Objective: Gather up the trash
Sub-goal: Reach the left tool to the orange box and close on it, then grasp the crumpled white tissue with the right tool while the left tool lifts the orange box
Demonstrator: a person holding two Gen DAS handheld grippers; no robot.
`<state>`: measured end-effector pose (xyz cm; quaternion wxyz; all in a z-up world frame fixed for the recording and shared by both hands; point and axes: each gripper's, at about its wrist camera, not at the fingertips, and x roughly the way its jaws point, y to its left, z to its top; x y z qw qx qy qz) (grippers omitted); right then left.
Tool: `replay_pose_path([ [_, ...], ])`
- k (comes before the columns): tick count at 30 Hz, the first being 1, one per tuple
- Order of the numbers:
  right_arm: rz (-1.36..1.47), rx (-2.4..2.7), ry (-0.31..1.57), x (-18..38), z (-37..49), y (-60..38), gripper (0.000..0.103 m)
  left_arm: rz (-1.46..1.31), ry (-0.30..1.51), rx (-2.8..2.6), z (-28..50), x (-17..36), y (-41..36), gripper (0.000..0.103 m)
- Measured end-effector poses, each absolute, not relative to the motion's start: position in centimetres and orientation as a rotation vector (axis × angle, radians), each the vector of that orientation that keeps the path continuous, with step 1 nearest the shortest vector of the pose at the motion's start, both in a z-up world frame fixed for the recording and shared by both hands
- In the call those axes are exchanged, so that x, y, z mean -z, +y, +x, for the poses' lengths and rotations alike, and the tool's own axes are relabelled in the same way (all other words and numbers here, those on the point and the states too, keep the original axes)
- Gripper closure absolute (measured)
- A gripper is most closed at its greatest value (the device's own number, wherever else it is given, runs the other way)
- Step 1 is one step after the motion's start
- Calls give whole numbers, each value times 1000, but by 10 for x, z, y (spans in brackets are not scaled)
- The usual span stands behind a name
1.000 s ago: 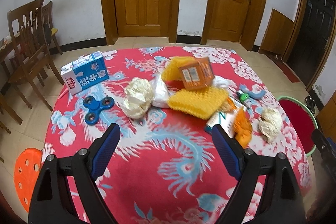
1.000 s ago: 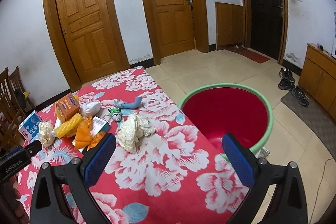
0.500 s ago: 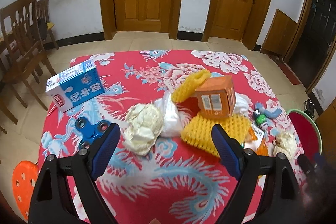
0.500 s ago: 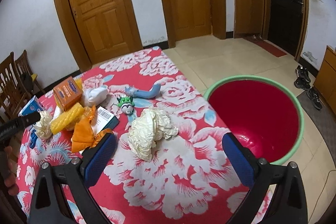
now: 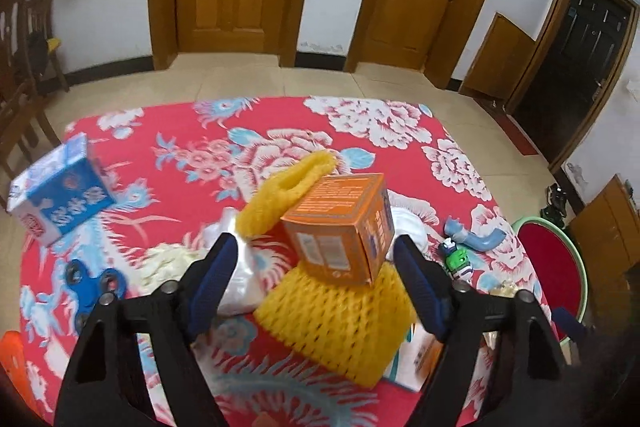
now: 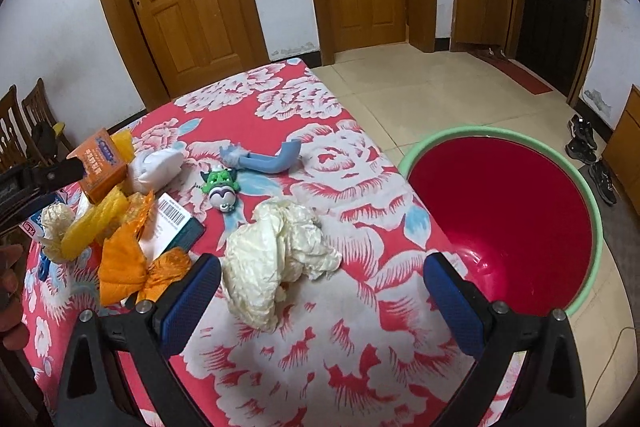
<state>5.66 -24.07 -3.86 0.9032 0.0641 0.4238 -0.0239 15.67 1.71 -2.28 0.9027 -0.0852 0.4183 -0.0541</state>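
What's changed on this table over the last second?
Both tools came forward. The left tool, wide open, now flanks the orange box on the yellow foam net. The right tool, open too, closed in on the crumpled white wrapper. Nothing was gripped; the trash and the red bin stayed put.

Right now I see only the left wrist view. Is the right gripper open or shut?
Observer: The right gripper is open and holds nothing.
Operator: What lies nearest to it?
Observer: A crumpled cream paper ball lies on the table, just ahead, closer to the gripper's left finger.
Operator: And the red bin?
Observer: The bin stands off the table edge, to the gripper's right; its visible inside holds no trash.
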Motion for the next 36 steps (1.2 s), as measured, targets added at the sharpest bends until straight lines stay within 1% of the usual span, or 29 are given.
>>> replay_pose_path([
  [5,134,44,894,44,60,-239,0,-206,906,148,171,36,12,38],
  [7,131,47,899,46,62,-239,0,-212,914,158,172,39,9,49],
  [9,134,47,905,47,64,-239,0,-219,919,169,173,42,7,51],
  [12,135,49,913,47,65,-238,2,-229,909,184,171,42,7,52],
  [14,150,38,925,48,66,-238,9,-228,902,185,169,42,7,53],
  [15,164,30,930,49,66,-238,10,-228,901,185,169,41,7,53],
  [18,173,12,930,50,65,-236,20,-224,890,185,164,38,7,53],
  [19,178,-3,932,49,65,-235,27,-220,886,183,162,36,7,53],
  [20,183,-16,937,49,65,-233,32,-217,882,181,160,34,7,53],
  [21,183,-20,937,49,63,-232,34,-216,878,181,158,33,7,53],
  [23,180,-32,935,48,62,-228,42,-213,868,181,155,29,7,53],
  [24,179,-37,934,47,61,-227,44,-211,864,181,153,27,7,53],
  [26,177,-47,929,45,59,-225,54,-199,851,179,148,22,6,53],
  [27,176,-55,925,44,58,-224,56,-192,846,179,146,20,5,53],
  [29,173,-64,919,42,56,-223,66,-179,837,176,143,16,3,53],
  [32,171,-75,909,38,51,-222,72,-165,823,170,136,10,0,53],
  [36,178,-85,886,30,44,-223,73,-148,810,162,128,2,-3,53],
])
